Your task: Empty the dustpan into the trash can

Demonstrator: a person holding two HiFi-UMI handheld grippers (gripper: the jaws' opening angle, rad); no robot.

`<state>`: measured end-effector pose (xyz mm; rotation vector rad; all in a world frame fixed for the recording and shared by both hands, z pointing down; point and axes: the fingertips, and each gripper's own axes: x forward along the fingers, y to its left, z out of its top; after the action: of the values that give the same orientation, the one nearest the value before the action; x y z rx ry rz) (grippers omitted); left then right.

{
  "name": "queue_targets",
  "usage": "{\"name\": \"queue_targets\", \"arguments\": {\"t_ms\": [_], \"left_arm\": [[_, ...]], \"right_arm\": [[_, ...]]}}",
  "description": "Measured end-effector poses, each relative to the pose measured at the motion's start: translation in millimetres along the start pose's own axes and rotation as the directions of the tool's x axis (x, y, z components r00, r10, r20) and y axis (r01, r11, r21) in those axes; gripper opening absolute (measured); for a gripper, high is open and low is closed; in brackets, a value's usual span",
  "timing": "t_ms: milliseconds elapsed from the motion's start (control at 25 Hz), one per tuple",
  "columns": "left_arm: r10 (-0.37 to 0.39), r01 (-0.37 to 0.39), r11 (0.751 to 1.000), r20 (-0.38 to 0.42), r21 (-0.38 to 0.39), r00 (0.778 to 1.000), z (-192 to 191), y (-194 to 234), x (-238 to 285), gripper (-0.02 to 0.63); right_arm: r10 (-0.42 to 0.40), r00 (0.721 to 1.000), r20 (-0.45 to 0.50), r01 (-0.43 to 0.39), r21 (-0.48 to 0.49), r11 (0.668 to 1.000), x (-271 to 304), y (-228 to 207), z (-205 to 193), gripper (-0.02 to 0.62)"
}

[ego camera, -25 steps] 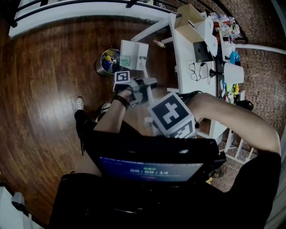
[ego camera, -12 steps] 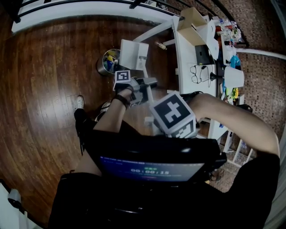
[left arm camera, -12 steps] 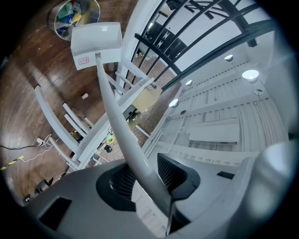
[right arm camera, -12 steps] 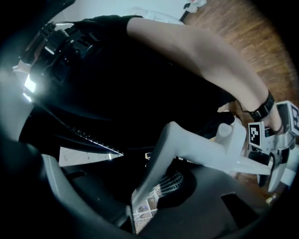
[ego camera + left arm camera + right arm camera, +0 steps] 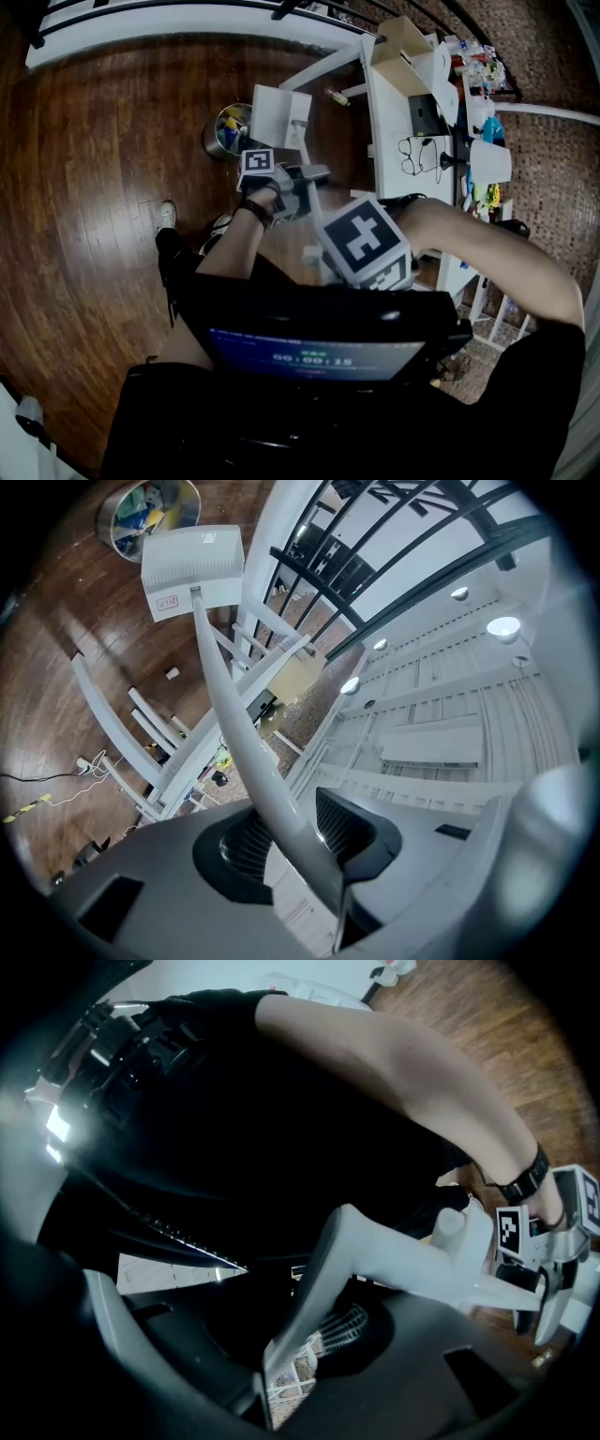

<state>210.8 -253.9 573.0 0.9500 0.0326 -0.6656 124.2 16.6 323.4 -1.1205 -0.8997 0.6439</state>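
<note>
The white dustpan [image 5: 279, 114] hangs on a long white handle [image 5: 225, 686], tipped beside the round metal trash can [image 5: 228, 128], which holds colourful rubbish. In the left gripper view the dustpan [image 5: 192, 566] sits just below the trash can [image 5: 148, 516]. My left gripper [image 5: 305, 178] is shut on the middle of the handle, which runs between its jaws [image 5: 291, 832]. My right gripper [image 5: 361, 242], nearer my body, is shut on the handle's thick grip end [image 5: 403, 1260], clamped between its jaws [image 5: 309, 1335].
A white desk [image 5: 394, 103] with glasses, a box and small items stands to the right of the dustpan. A cluttered shelf [image 5: 483, 183] lies further right. A shoe [image 5: 167, 217] rests on the dark wooden floor [image 5: 103, 141]. A black railing [image 5: 375, 564] runs behind.
</note>
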Motion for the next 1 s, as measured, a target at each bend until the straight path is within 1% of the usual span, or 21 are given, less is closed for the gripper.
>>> {"name": "queue_targets", "arguments": {"t_ms": [200,360,440,560,760,1000], "left_arm": [[0.001,-0.001,1.0,0.003,0.007,1.0,-1.2,0.0,-1.1,0.123],[0.008,-0.007,1.0,0.0,0.01,1.0,-4.2,-3.0,0.0,0.123],[0.024,-0.024,1.0,0.001,0.017,1.0,-3.9,-6.8,-1.4,0.123],[0.05,-0.05,0.998,0.009,0.038,0.999,-0.3,-13.9,-4.6,0.123],[0.097,-0.096,0.992,-0.007,0.085,0.995,-3.8,-28.1,-4.6,0.124],[0.175,-0.171,0.973,-0.012,0.155,0.984,-7.0,-44.4,-10.5,0.126]], "right_arm": [[-0.023,1.0,0.015,0.023,-0.005,1.0,3.4,-0.4,1.0,0.071],[-0.043,0.997,0.06,0.043,-0.011,0.999,1.7,5.2,2.7,0.071],[-0.064,0.994,0.091,0.066,-0.014,0.998,-1.2,6.5,3.7,0.071],[-0.118,0.982,0.146,0.122,-0.018,0.992,-5.4,6.7,5.9,0.071],[-0.211,0.948,0.236,0.222,-0.018,0.975,-3.3,10.7,5.5,0.071],[-0.294,0.882,0.369,0.33,-0.036,0.943,-5.2,18.6,14.1,0.075]]}}
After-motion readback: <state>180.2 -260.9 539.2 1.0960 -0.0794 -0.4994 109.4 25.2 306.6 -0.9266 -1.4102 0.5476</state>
